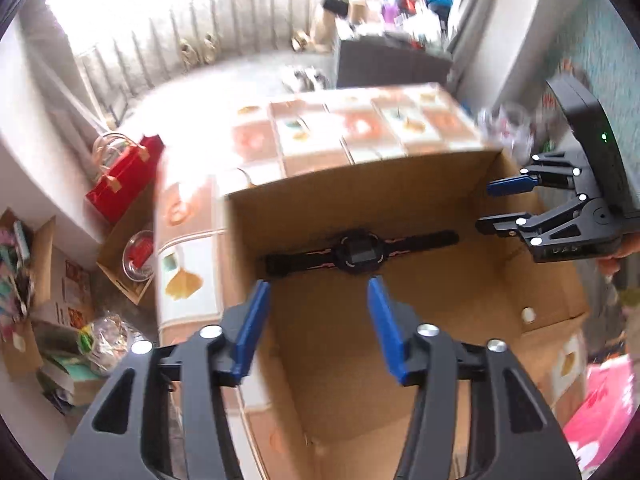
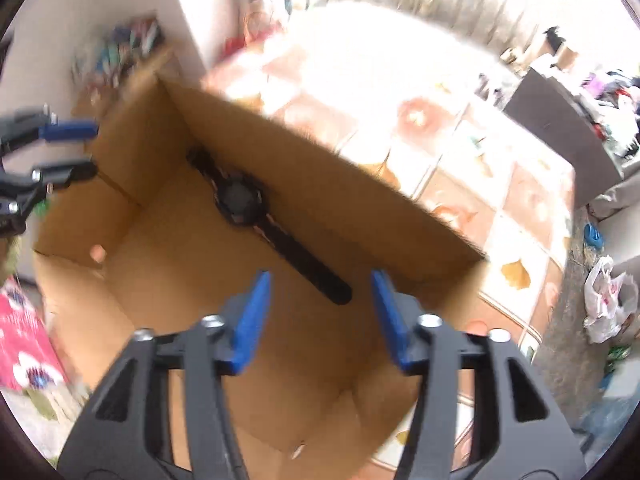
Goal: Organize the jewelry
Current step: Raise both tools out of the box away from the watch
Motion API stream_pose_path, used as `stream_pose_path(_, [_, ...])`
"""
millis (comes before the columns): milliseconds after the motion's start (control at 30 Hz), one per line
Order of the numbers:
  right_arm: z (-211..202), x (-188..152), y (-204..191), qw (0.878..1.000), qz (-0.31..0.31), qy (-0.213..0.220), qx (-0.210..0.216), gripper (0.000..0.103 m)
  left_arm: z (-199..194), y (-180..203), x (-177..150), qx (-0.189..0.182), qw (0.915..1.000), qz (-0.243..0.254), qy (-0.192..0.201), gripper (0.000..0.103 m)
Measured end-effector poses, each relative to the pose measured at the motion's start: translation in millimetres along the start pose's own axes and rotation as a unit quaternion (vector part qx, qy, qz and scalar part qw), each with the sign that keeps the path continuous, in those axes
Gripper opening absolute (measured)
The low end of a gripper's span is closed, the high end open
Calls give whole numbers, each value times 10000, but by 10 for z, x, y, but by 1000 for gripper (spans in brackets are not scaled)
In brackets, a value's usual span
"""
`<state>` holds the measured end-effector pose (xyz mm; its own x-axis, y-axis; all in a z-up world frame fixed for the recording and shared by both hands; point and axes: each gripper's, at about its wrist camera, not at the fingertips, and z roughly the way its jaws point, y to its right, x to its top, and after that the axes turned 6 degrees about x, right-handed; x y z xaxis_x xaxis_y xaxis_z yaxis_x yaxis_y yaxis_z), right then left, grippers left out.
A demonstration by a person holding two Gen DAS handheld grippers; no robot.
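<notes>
A black wristwatch (image 1: 358,254) with pink marks on its strap lies flat on the floor of an open cardboard box (image 1: 532,280), near the far wall. It also shows in the right wrist view (image 2: 244,204). My left gripper (image 1: 318,282) is open and empty above the box, just short of the watch. My right gripper (image 2: 320,274) is open and empty above the box (image 2: 168,264), over the watch strap's end. Each gripper shows in the other's view, the right gripper (image 1: 486,206) at the box's right wall and the left gripper (image 2: 94,150) at its left corner.
The box stands on a tablecloth (image 1: 320,136) with leaf and flower squares. A red gift bag (image 1: 120,184) and a box of clutter (image 1: 24,280) lie left on the floor. A pink flowered bag (image 2: 24,344) lies beside the box. A dark cabinet (image 2: 560,120) stands beyond the table.
</notes>
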<state>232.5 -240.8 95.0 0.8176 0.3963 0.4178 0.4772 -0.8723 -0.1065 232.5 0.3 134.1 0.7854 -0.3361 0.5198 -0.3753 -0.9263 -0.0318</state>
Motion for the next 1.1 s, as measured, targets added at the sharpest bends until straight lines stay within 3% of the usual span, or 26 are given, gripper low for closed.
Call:
stream_pose_path(67, [-270, -89, 55, 9984, 186, 527, 45, 61, -238, -124, -204, -60, 9991, -307, 273, 71])
stream_pose_path(100, [-448, -223, 72, 9957, 325, 867, 97, 70, -283, -185, -252, -104, 9985, -421, 337, 74])
stream_pose_path(167, [-673, -460, 86, 9881, 668, 1383, -17, 78, -357, -248, -458, -269, 9967, -667, 370, 77])
stream_pose_path(300, [-853, -910, 164, 9730, 1385, 1836, -204, 78, -251, -298, -711, -548, 9928, -1055, 157, 77])
stream_pose_path(500, [-505, -1150, 161, 9722, 1839, 1434, 193, 78, -14, -201, -916, -1159, 9833, -1402, -92, 77])
stream_pose_path(600, [-291, -1135, 77, 9716, 1881, 1300, 603, 74, -18, -138, -948, -1041, 9840, -1445, 24, 78])
stream_pose_path(733, [-318, -1140, -40, 9723, 1909, 1305, 344, 73, -49, -118, -1019, -1149, 9813, -1545, 0, 78])
stream_pose_path(1100, [-457, -1451, -224, 9692, 2048, 1346, 241, 74, -193, 41, -1322, -1047, 9846, -1395, 119, 78])
